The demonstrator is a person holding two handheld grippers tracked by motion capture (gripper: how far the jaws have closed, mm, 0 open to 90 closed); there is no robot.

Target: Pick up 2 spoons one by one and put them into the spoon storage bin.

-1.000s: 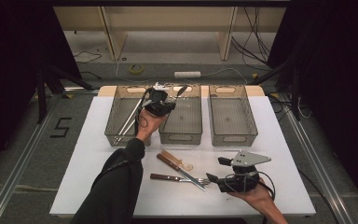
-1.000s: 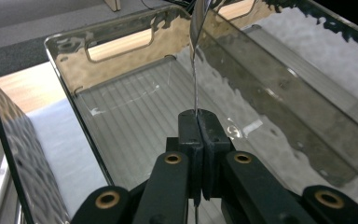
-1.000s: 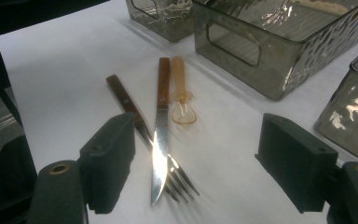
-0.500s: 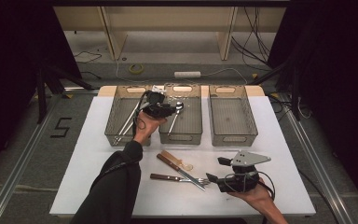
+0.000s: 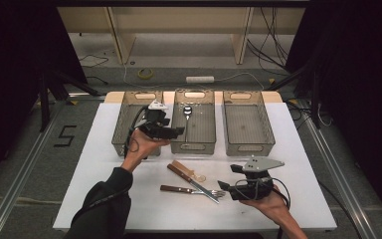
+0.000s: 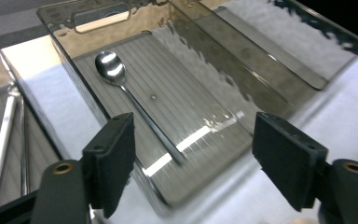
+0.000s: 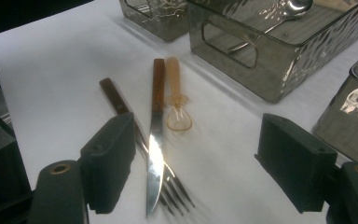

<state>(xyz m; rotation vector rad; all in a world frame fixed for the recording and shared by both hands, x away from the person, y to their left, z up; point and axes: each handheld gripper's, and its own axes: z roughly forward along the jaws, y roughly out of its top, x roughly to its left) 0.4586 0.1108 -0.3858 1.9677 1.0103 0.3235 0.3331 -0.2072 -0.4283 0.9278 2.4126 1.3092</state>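
Sorting cutlery into trays, by the look of it: the shiny metal spoon (image 6: 121, 84) lies loose on the ribbed floor of the middle smoked-plastic tray (image 5: 194, 144), bowl toward 12 o'clock in the high view, handle toward 6. Left tongs (image 5: 175, 131) hover at the tray's 9 o'clock rim; their jaws have just been opening and stand released, nothing between them, with the spoon lying beyond and apart from the pads (image 6: 112, 163). Right tongs (image 5: 225, 185) rest low over the white surface (image 5: 298, 149) at about 5 o'clock, jaws spread and empty, aimed at the remaining pile: a wooden-handled steel knife (image 7: 154, 140) lying across a wooden-handled fork (image 7: 121, 109), and a translucent amber plastic spoon (image 7: 175, 100) just beside the knife handle. The left tray (image 5: 124, 124) already holds long metal utensils; the right tray (image 5: 248, 124) looks bare. Risks, as judged: the knife overlaps the fork, so clamping on one could drag or flick the other; the blade is thin and flat on the surface, and the pads may slip off it. The amber spoon sits close enough to be nudged. The left tongs could clip the tray rim on withdrawal and shift the tray.
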